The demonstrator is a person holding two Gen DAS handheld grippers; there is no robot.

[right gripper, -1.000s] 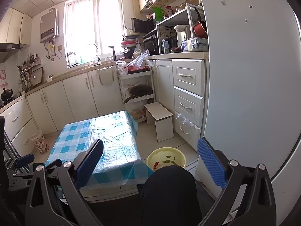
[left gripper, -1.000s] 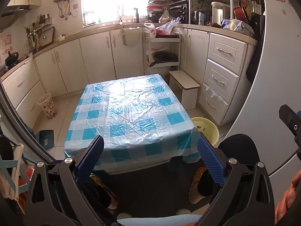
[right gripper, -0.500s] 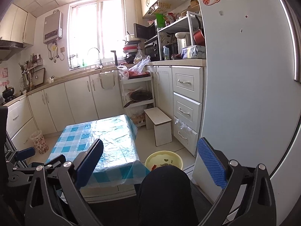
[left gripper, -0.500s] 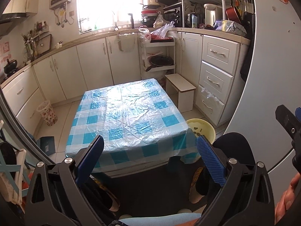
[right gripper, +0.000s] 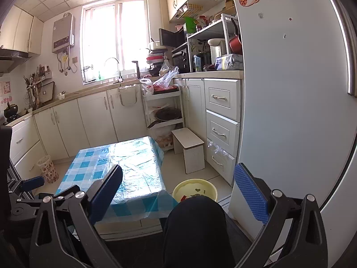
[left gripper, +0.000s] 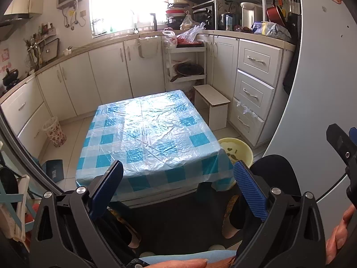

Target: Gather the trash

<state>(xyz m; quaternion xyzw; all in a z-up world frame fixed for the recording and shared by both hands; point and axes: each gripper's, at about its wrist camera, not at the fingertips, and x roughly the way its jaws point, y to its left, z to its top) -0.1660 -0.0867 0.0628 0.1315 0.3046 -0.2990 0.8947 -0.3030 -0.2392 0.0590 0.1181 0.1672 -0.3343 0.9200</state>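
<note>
A low table [left gripper: 147, 131] covered with a blue-and-white checked plastic cloth stands in the kitchen; its top shows nothing on it. Beside its right corner a yellow basin [right gripper: 194, 189] sits on the floor with a red scrap inside, and it also shows as the basin [left gripper: 236, 150] in the left wrist view. My left gripper [left gripper: 178, 183] is open above the table's near edge, holding nothing. My right gripper [right gripper: 178, 192] is open too, raised over a dark-trousered knee [right gripper: 196, 227]. Part of the right gripper [left gripper: 343, 149] shows at the left view's right edge.
A white stool [left gripper: 214, 109] stands right of the table. White cabinets and drawers [left gripper: 256, 93] line the walls, with a shelf trolley [left gripper: 185, 64] holding pans and bags. A patterned wastebasket [left gripper: 54, 131] sits at left. A fridge door [right gripper: 290, 89] fills the right side.
Both grippers have risen and tilted upward, so the table sits lower and further off and more of the window and ceiling shows. Both stay open and hold nothing.
</note>
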